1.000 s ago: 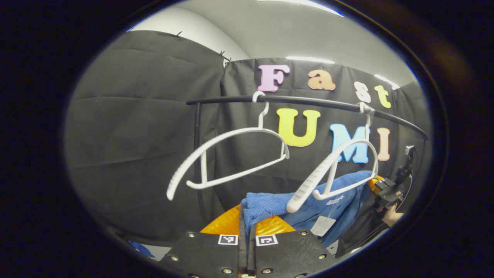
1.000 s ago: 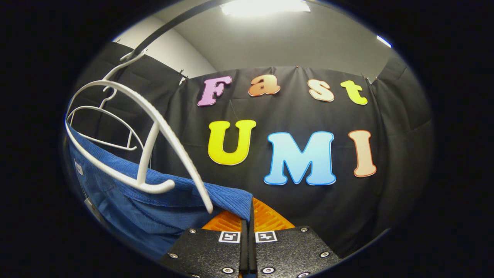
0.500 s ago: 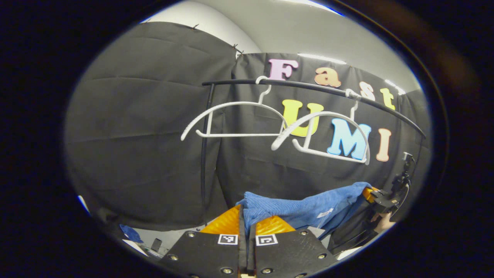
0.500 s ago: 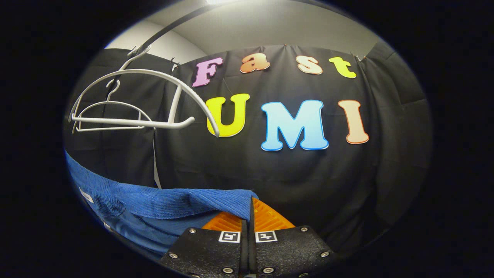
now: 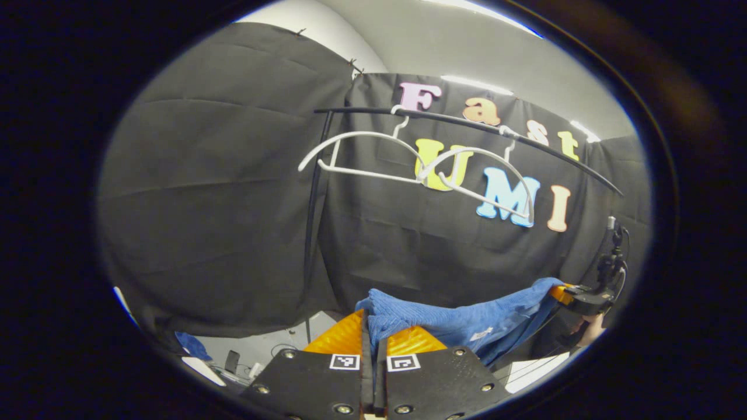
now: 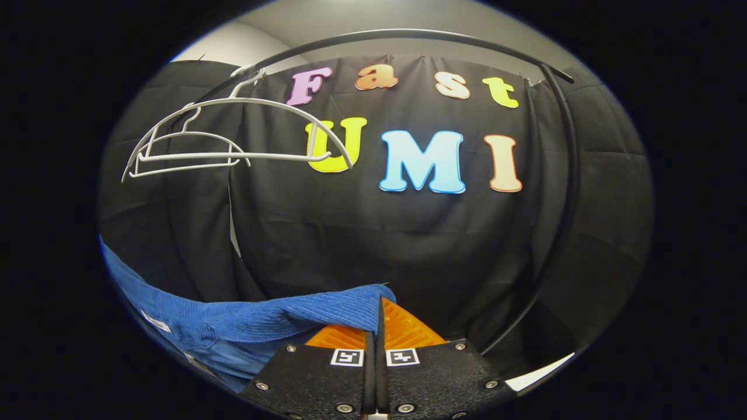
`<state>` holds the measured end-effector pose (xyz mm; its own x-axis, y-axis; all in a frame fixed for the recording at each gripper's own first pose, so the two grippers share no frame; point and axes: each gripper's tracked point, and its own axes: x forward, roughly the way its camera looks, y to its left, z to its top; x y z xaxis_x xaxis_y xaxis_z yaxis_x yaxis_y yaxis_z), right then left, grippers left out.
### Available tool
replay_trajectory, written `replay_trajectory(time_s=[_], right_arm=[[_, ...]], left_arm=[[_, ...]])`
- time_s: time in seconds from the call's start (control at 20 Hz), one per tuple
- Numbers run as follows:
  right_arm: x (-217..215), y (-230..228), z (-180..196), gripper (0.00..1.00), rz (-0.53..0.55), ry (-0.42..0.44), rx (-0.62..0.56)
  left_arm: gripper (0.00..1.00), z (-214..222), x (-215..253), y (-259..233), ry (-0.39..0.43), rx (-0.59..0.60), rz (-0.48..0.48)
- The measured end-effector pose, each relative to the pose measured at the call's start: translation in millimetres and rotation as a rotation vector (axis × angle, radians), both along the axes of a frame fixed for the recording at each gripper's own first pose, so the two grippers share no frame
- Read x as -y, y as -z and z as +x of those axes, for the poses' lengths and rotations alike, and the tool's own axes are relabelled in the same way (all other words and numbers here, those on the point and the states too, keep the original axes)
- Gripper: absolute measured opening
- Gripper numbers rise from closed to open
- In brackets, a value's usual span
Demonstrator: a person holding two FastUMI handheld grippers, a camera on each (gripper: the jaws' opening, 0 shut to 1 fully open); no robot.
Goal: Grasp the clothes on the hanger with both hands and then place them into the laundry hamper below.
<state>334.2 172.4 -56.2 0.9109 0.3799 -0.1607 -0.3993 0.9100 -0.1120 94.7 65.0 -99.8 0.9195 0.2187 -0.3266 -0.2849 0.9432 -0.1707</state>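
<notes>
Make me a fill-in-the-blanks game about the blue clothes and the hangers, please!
1. The garment pinched by both grippers is coloured ____.
2. The number of white hangers on the black rail is ____.
3. Both hangers are bare; the garment hangs ____ them.
4. The left gripper is ____ on the garment.

Missing words: blue; two; below; shut

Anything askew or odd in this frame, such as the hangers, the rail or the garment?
Only the two white hangers stand out: they hang tilted and bare on the black rail. The blue garment is off them, stretched between the left gripper and the right gripper.
</notes>
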Motion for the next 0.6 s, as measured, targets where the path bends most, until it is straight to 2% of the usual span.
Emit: replay_trajectory(time_s=[0.1, 0.25, 0.4, 0.6], right_arm=[[7, 8, -33, 0.00, 0.022, 0.042, -0.045], [13, 25, -76, 0.00, 0.035, 0.098, -0.097], [9, 34, -112, 0.00, 0.048, 0.138, -0.131], [-17, 44, -167, 0.00, 0.066, 0.143, -0.136]], left_arm=[[0.01, -9, -6, 18, 0.045, -0.036, 0.001], [0.02, -13, 5, 33, 0.155, -0.075, 0.008], [0.02, -8, 34, 46, 0.288, -0.071, -0.035], [0.02, 1, 77, 49, 0.508, -0.090, 0.016]])
